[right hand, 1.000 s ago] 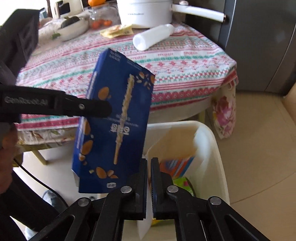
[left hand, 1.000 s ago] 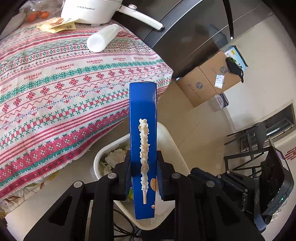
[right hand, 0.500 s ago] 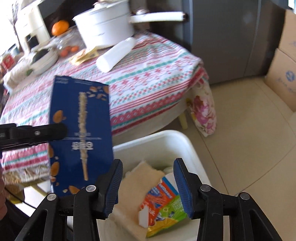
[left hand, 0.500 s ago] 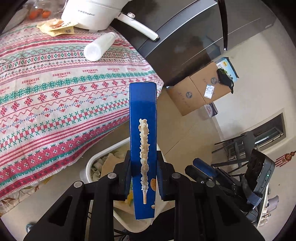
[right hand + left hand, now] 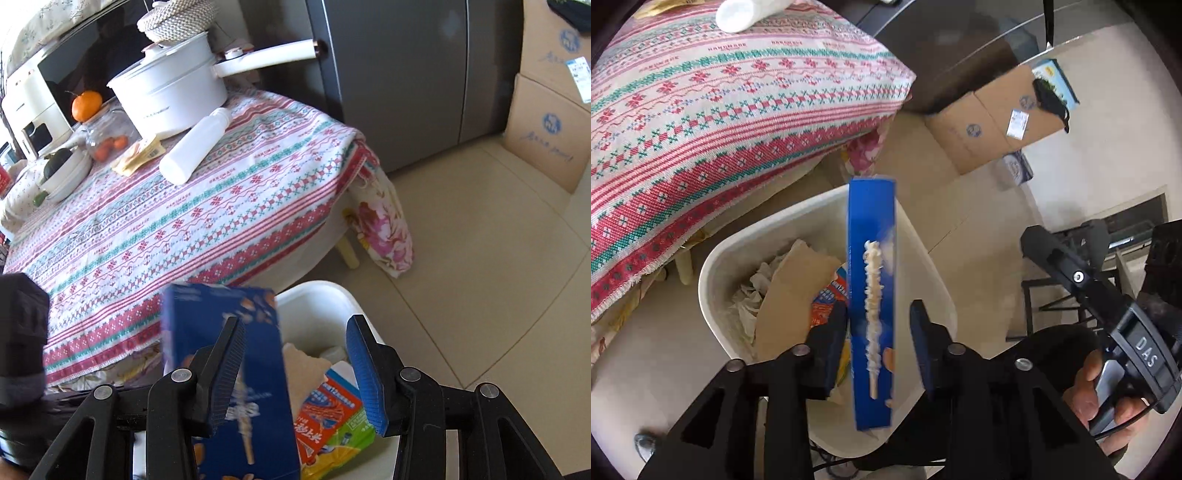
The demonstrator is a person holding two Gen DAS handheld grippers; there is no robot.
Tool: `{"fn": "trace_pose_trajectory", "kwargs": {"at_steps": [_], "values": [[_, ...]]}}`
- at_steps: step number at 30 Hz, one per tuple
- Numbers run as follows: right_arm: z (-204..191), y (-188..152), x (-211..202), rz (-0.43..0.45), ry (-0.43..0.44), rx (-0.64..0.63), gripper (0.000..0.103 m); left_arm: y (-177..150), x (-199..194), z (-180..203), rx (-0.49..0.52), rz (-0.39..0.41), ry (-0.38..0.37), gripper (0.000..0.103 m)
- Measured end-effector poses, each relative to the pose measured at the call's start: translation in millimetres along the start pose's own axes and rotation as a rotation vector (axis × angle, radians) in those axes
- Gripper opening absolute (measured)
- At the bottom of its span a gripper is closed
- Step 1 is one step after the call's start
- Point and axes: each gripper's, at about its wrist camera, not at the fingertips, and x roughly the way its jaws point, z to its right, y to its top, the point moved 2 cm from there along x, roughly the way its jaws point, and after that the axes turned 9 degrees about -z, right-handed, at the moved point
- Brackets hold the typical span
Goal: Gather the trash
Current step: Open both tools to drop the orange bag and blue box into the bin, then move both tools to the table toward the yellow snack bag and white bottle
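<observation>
A blue snack box (image 5: 872,295) with a biscuit stick picture hangs blurred between the spread fingers of my left gripper (image 5: 879,332), over the white trash bin (image 5: 738,243). The jaws stand apart from the box sides. In the right wrist view the same box (image 5: 236,387) is upright over the bin (image 5: 317,299), left of my open, empty right gripper (image 5: 295,373). The bin holds brown cardboard (image 5: 790,291), crumpled tissue (image 5: 753,288) and an orange-green packet (image 5: 332,417).
The table with the patterned cloth (image 5: 184,221) stands beside the bin and bears a white bottle (image 5: 195,147), a yellow wrapper (image 5: 142,155), a white pot (image 5: 173,88) and fruit. Cardboard boxes (image 5: 546,122) stand on the tiled floor by a dark fridge (image 5: 406,74).
My left gripper has opened and let go of the blue box, which drops toward the bin. My right gripper opened half a second ago and stays open, swung toward the table.
</observation>
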Motion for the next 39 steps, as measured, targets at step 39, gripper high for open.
{"fn": "trace_pose_trajectory", "kwargs": {"at_steps": [39], "values": [[-47.3,16.0,35.6,-0.057,0.121,-0.036,0.071,53.3,-185.9,-143.1,-0.499,0.440,-0.007,0.058]]}}
